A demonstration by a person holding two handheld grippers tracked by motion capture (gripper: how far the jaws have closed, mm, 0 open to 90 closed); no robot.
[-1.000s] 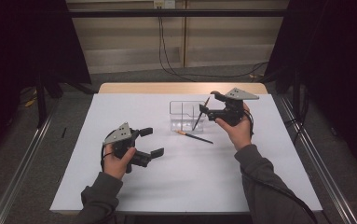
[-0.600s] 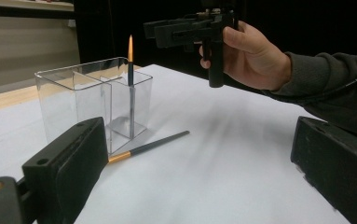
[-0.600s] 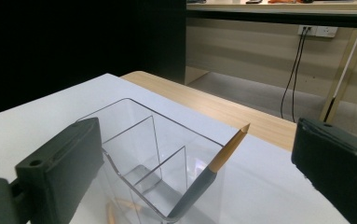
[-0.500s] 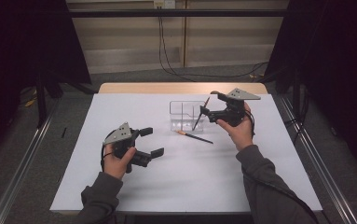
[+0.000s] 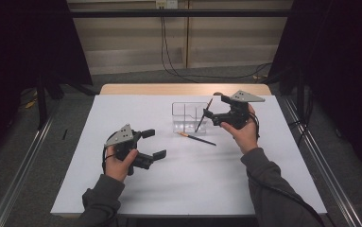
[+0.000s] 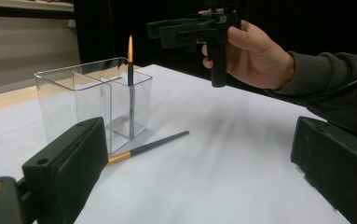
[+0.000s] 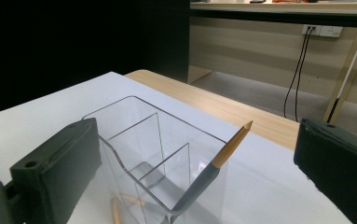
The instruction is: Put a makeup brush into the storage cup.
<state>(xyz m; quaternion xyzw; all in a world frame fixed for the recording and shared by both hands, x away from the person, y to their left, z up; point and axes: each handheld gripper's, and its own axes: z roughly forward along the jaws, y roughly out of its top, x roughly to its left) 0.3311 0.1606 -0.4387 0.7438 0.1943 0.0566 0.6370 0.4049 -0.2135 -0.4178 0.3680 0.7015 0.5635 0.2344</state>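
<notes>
A: Above the clear holder (image 5: pixel 189 117), the right gripper (image 5: pixel 216 111) has just opened its jaws; nothing sits between them. One pencil (image 5: pixel 203 115) leans inside the holder's right compartment.

B: The second pencil (image 5: pixel 196 138) lies on the table (image 5: pixel 263 189) beside the holder. The left gripper (image 5: pixel 153 144) stands open, well apart.

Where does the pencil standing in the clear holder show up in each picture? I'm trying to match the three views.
High view: the standing pencil leans in the holder's right end, just left of the right gripper.
Left gripper view: it stands upright, left of centre, orange end up.
Right gripper view: it slants up to the right, lower centre.
Shared landmark: the clear holder.
</notes>
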